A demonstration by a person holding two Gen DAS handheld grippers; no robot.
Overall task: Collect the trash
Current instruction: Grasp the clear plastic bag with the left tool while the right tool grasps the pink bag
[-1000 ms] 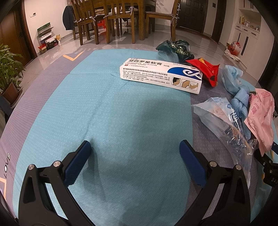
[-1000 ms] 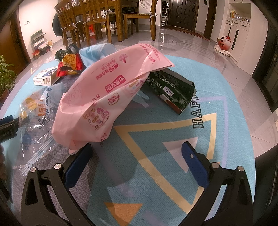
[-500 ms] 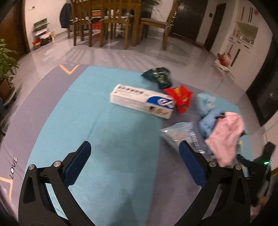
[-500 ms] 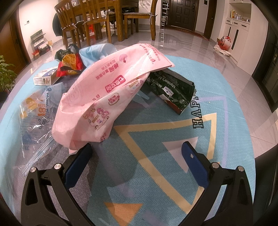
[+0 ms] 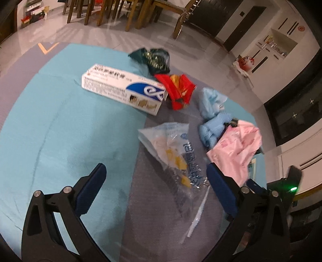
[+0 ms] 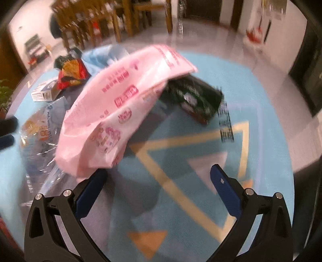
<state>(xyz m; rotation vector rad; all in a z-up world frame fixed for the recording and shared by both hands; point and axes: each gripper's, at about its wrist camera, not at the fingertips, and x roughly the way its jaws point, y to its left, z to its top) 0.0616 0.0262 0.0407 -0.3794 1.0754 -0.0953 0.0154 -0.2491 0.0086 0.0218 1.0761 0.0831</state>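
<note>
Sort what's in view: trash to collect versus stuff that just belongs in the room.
Trash on the rug:
white carton
red wrapper
dark green bag
blue plastic
clear bag
pink bag
black packet

Not the job:
chairs
rug

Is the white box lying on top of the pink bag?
No, the white box lies on the mat, well apart from the pink bag.
</note>
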